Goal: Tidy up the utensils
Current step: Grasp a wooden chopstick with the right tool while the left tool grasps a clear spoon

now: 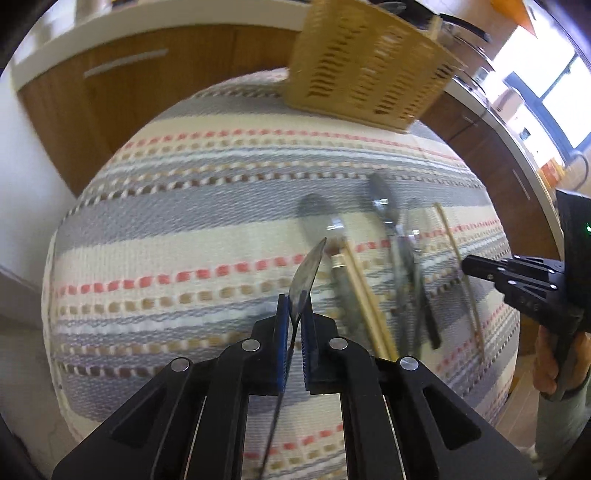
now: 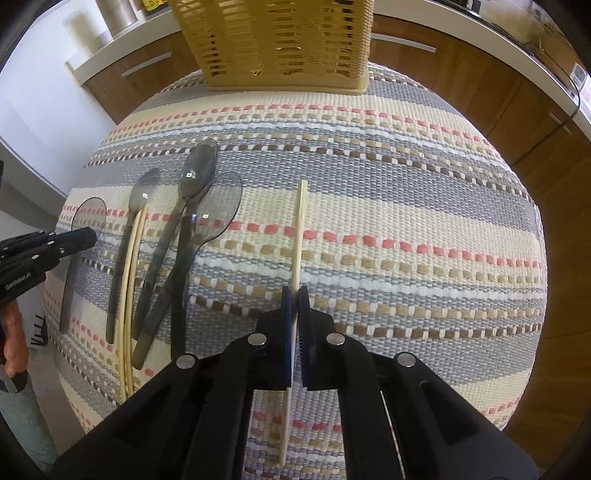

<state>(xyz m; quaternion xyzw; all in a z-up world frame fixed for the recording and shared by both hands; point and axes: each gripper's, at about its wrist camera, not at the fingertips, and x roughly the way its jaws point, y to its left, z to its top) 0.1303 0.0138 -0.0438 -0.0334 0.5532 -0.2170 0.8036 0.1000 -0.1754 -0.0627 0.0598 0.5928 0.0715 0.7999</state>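
My left gripper (image 1: 295, 314) is shut on a clear grey plastic spoon (image 1: 308, 267), its bowl tilted up above the striped cloth; it also shows in the right wrist view (image 2: 88, 216). My right gripper (image 2: 295, 295) is shut on a pale wooden chopstick (image 2: 300, 218) that points toward the woven basket (image 2: 280, 40). Several grey spoons (image 2: 201, 199) and a pair of chopsticks (image 2: 131, 273) lie on the cloth between the grippers. The basket (image 1: 365, 66) stands at the table's far edge.
A striped woven cloth (image 2: 406, 236) covers the round table. Wooden cabinets (image 1: 140, 85) with a white counter run behind it. A window (image 1: 535, 92) is at the far right. Metal canisters (image 2: 118, 14) stand on the counter.
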